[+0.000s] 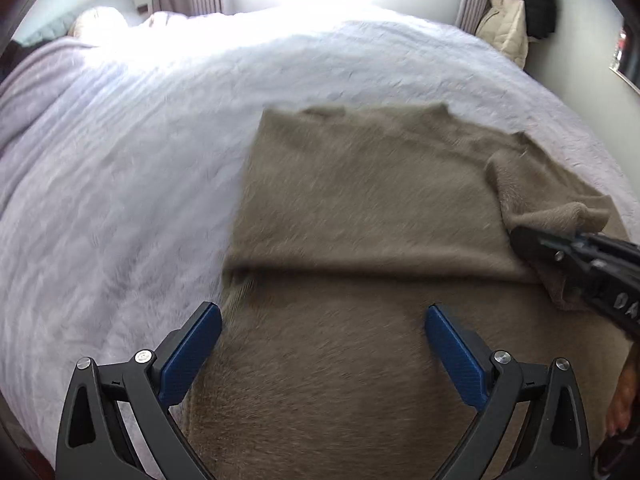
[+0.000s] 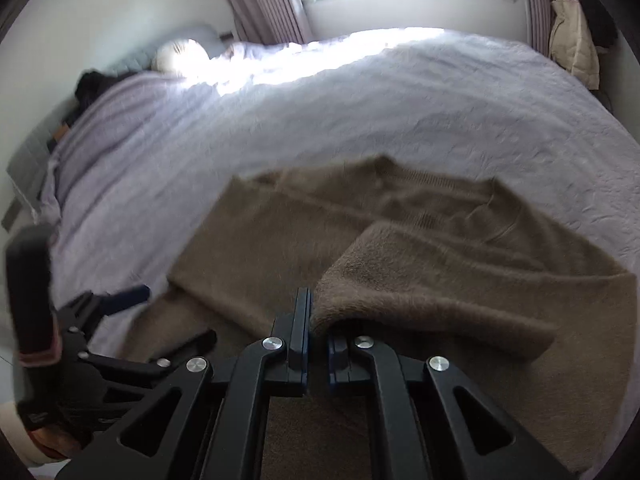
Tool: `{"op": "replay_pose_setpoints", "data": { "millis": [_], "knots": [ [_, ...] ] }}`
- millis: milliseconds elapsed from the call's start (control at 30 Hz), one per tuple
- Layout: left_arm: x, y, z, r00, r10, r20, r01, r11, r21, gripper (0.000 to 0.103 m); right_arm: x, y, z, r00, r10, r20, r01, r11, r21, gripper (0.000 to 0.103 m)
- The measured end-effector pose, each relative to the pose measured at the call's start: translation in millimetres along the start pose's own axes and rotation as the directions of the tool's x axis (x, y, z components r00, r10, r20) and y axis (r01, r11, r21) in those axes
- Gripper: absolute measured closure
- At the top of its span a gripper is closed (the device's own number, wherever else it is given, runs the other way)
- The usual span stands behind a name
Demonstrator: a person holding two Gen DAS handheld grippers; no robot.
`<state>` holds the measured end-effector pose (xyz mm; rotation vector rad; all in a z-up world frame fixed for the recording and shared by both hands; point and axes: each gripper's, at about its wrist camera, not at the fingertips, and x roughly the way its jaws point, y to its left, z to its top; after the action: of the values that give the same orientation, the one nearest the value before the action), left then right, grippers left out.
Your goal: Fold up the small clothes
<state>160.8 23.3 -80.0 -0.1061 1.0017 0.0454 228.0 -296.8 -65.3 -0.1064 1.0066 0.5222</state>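
Two tools work a brown sweater [image 1: 360, 200] lying on the bed [image 1: 120, 160]: right tool [image 2: 309, 320] pinches its sleeve, left tool [image 1: 323, 320] hovers spread. Lay the sleeve flat across, edges aligned.

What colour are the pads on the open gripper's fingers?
Dark blue pads, clearest in the left wrist view.

The bedspread [image 1: 132, 168] is lying flat and unoccupied to the left of and beyond the sweater [image 1: 360, 208], giving open passage. Pillows [image 2: 182, 54] are blocking the far left corner, and hanging coats [image 1: 508, 28] are crowding the far right.
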Motion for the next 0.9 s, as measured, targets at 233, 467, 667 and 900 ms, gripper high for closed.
{"op": "replay_pose_setpoints", "data": {
  "millis": [233, 467, 667, 900],
  "knots": [
    [2.4, 5.1, -6.6, 0.999, -0.032, 0.034, 0.032, 0.999, -0.007, 0.001, -20.3, -46.0, 6.6, 0.994, 0.089, 0.068, -0.102, 0.970, 0.220, 0.057],
    [-0.1, 12.7, -13.2, 0.996, -0.058, 0.072, 0.061, 0.998, -0.033, 0.000, -34.1, -44.4, 32.9, 0.981, 0.049, 0.185, -0.100, 0.957, 0.272, 0.071],
    [-1.8, 19.7, -18.7, 0.992, -0.076, 0.099, 0.082, 0.995, -0.054, 0.000, -6.8, 33.0, 58.5, 0.982, 0.173, 0.073, -0.175, 0.984, 0.027, 0.064],
    [-2.3, 32.2, -22.5, 0.988, -0.118, 0.100, 0.127, 0.988, -0.084, 0.001, -45.6, -30.7, 23.8, 0.971, 0.177, 0.164, -0.215, 0.941, 0.260, 0.059]
  ]
}}
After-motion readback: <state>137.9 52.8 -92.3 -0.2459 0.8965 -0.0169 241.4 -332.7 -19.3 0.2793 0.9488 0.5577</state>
